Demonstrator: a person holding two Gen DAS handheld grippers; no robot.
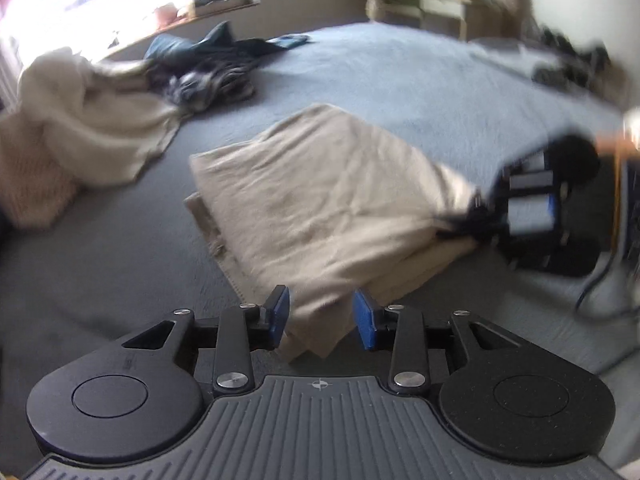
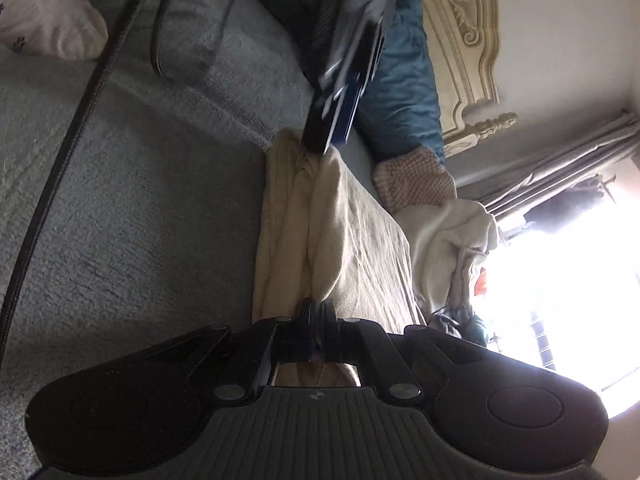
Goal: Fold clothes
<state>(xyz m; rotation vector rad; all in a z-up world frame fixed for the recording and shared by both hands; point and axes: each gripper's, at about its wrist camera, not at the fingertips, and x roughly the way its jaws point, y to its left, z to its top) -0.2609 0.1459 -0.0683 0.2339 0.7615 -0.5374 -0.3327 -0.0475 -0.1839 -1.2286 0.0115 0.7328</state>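
1. The beige garment lies half-folded in layers on the grey-blue bedspread, filling the middle of the left wrist view, its near corner at 6 o'clock between the left gripper's pads.
2. The left gripper stands parted around that corner; its blue pads do not appear to press the cloth, so it reads as released.
3. The right gripper is clenched on the garment's edge, a ridge of cloth gathered up into its jaws.
4. The fabric looks soft, light and limp. It will likely sag and crease wherever unsupported, so corners and hemmed edges are the best holds, taken through all layers at once.
5. The left wrist view alone shows the whole folded shape, plus a cream blanket at 9 o'clock and dark clothes at 11.
6. The right wrist view alone shows the stacked layers edge-on, the carved headboard at 1 o'clock and a black cable at 10.
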